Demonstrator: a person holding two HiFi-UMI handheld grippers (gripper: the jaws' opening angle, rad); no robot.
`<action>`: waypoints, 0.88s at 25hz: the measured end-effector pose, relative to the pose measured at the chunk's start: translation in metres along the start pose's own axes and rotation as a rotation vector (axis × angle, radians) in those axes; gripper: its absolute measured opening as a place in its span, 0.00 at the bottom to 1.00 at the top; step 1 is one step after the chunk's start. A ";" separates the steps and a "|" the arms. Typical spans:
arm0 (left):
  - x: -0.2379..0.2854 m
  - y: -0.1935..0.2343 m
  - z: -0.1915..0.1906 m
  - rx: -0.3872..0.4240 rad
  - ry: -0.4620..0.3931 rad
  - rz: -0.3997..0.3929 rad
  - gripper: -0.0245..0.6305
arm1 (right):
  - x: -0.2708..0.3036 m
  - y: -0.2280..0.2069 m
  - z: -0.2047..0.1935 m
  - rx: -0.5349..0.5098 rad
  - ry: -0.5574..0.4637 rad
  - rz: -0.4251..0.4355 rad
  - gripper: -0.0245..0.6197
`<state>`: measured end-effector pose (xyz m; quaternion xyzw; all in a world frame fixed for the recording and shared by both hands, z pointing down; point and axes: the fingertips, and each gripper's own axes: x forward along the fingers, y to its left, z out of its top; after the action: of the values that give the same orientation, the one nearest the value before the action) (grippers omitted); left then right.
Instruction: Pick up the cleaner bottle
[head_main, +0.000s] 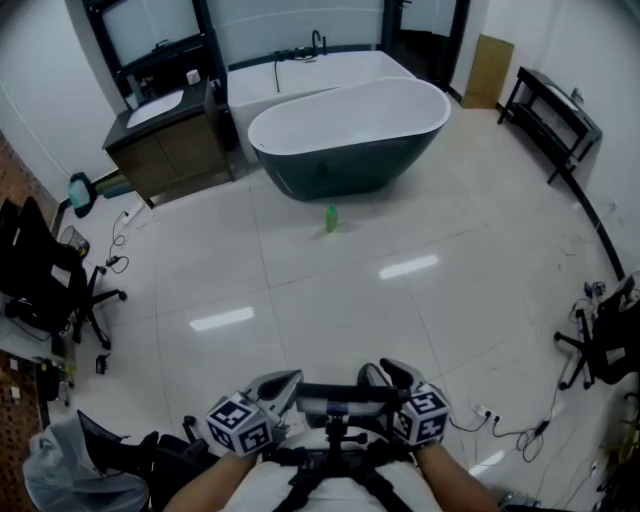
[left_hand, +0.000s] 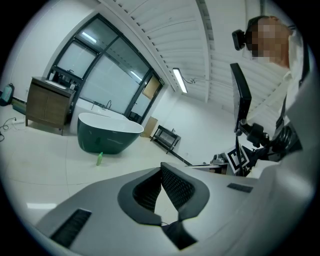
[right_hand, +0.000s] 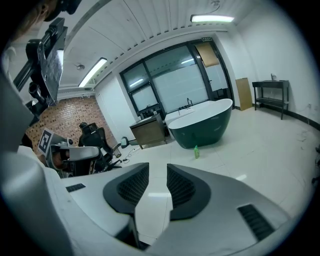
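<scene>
The cleaner bottle (head_main: 331, 218) is small and green. It stands upright on the white tiled floor just in front of the dark green bathtub (head_main: 350, 140), far from both grippers. It also shows in the left gripper view as the bottle (left_hand: 99, 158) and in the right gripper view as the bottle (right_hand: 196, 152). My left gripper (head_main: 283, 381) is held low near my body, its jaws shut with the tips touching and nothing between them (left_hand: 161, 169). My right gripper (head_main: 386, 373) is beside it, open by a narrow gap (right_hand: 157, 175) and empty.
A wooden vanity cabinet (head_main: 165, 140) with a sink stands left of the tub. Black office chairs (head_main: 45, 275) and cables lie along the left wall. A black rack (head_main: 555, 115) lines the right wall, with another chair (head_main: 605, 345) and cords near it.
</scene>
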<state>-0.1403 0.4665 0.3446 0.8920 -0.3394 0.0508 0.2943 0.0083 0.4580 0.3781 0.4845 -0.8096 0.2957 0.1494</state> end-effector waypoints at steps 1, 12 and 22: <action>0.002 0.000 0.000 0.001 0.002 0.003 0.04 | -0.001 -0.003 0.000 0.004 0.000 -0.002 0.21; 0.029 0.011 0.030 0.015 -0.035 0.113 0.06 | 0.010 -0.038 0.027 0.030 0.003 0.018 0.21; 0.096 -0.008 0.052 -0.024 -0.030 0.097 0.06 | 0.025 -0.098 0.063 0.022 0.033 0.073 0.21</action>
<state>-0.0676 0.3870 0.3257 0.8715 -0.3872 0.0479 0.2970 0.0845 0.3663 0.3748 0.4514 -0.8208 0.3179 0.1467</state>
